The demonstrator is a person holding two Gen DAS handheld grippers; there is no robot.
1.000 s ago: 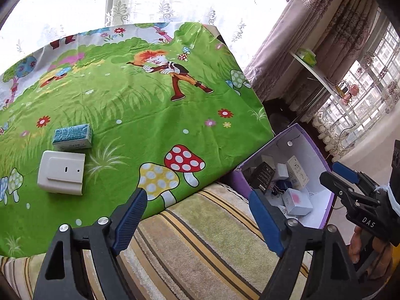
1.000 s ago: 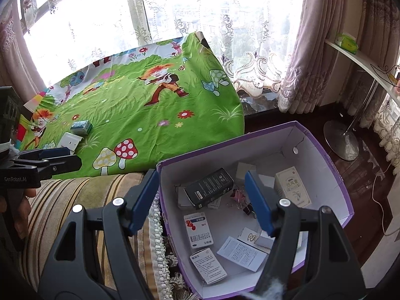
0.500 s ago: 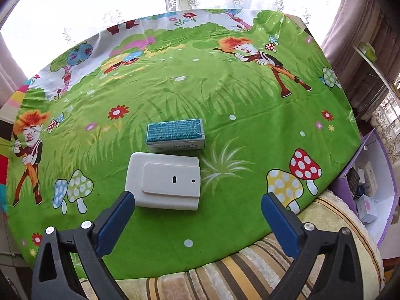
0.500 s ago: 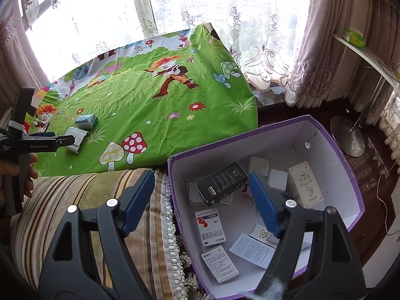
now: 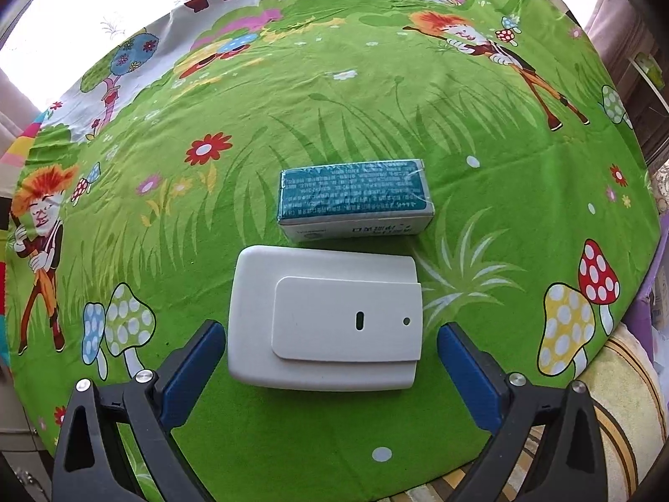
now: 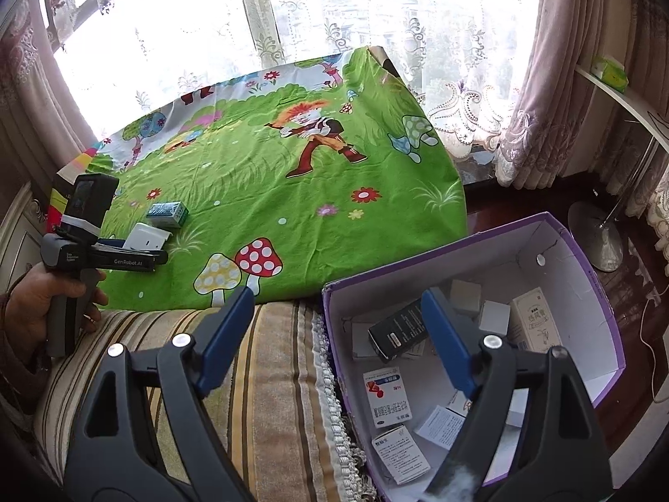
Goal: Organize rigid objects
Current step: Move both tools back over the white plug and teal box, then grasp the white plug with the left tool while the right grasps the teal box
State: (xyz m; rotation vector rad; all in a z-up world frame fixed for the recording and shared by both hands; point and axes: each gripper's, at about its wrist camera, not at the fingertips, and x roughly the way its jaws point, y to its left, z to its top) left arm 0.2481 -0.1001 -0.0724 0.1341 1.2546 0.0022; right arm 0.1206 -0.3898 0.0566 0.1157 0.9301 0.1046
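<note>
Our left gripper [image 5: 330,372] stands wide open over the white plastic case [image 5: 324,320] on the green cartoon cloth [image 5: 376,117]

Our left jaws have just been opening and now flank the case on both sides without touching it, so nothing is held; a teal box [image 5: 353,194] lies just behind the case on the same cloth. Our right gripper [image 6: 334,336] hangs over the near wall of the purple box [image 6: 585,251], its jaws partly apart, just been opening, gripping nothing. In that box we see a black carton [image 6: 395,332], a red-and-white medicine box [image 6: 386,397] and other small packets. A hand [image 6: 37,309] grips the left tool beside the striped cushion [image 6: 267,376]
</note>
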